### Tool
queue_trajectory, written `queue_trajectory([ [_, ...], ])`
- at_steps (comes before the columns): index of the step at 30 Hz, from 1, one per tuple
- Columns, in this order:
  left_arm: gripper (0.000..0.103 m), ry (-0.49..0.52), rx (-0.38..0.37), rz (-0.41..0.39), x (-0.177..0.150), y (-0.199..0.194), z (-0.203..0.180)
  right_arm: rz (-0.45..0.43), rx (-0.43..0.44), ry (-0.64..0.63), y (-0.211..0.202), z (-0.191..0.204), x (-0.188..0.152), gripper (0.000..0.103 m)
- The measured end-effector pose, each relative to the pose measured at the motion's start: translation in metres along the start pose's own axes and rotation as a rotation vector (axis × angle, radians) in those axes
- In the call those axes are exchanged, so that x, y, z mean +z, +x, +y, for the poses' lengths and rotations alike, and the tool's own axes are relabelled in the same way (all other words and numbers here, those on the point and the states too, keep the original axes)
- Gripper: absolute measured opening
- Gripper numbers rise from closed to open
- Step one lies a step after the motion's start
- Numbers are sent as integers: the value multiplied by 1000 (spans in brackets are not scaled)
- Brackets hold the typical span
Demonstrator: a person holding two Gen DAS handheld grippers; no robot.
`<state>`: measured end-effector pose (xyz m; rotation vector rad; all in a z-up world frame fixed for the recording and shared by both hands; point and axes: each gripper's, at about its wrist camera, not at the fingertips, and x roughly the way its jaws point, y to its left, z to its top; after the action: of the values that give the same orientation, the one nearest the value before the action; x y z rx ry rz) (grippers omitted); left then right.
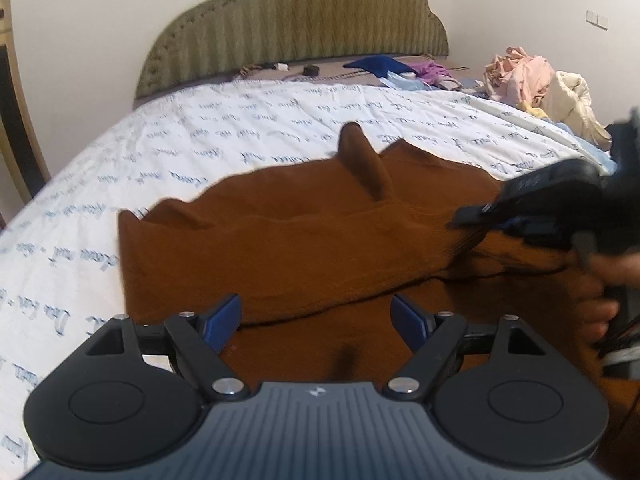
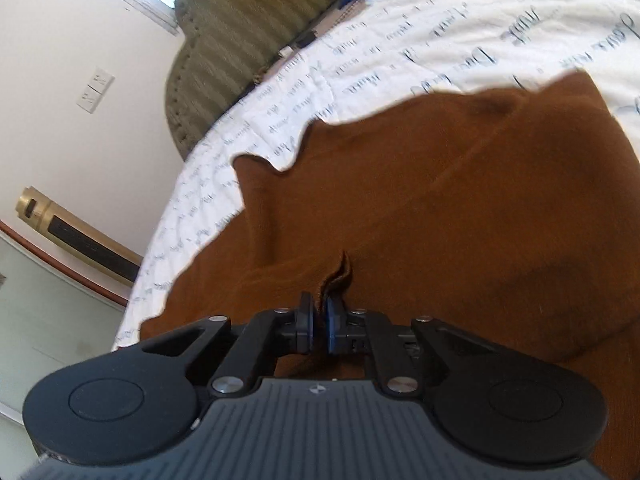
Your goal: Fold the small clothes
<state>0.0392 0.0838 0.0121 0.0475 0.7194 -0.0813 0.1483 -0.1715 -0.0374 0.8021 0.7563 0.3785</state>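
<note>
A brown knit garment [image 1: 304, 236] lies rumpled on the white bedspread [image 1: 168, 148]. My left gripper [image 1: 316, 320] is open and empty, hovering just above the garment's near part. My right gripper [image 2: 319, 320] is shut on a pinched fold of the brown garment [image 2: 460, 208], with the cloth edge sticking up between its blue pads [image 2: 331, 326]. In the left wrist view the right gripper [image 1: 464, 216] shows at the right, blurred, gripping the garment's right side with a hand behind it.
A green padded headboard [image 1: 296, 28] stands at the far end. A pile of pink and cream clothes [image 1: 536, 84] sits at the far right of the bed. Blue and purple clothes [image 1: 400, 68] lie near the headboard. A wooden chair [image 1: 16, 120] stands at the left.
</note>
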Motion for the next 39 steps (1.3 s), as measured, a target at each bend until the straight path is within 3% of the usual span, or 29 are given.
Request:
queue_trajectory([
  [9,82,26,3,4,0,3,-8,-164,-62,-231,-45,36,31,11],
  [16,82,82,0,23,-6,7,-22,-231,-144,-200,-80,-5,44,11],
  [21,82,108,19,30,-9,10,-24,-252,-182,-149,-90,-37,44,11],
  [30,82,83,26,40,-9,14,-18,-258,-262,-154,-95,-58,37,9],
  [33,82,80,24,42,-8,15,-19,-226,-270,-198,-90,-51,34,16],
  [35,82,82,24,37,-7,14,-20,-216,-257,-211,-86,-44,33,28],
  [39,82,82,31,39,-7,15,-19,-204,-227,-300,-74,-23,28,28],
])
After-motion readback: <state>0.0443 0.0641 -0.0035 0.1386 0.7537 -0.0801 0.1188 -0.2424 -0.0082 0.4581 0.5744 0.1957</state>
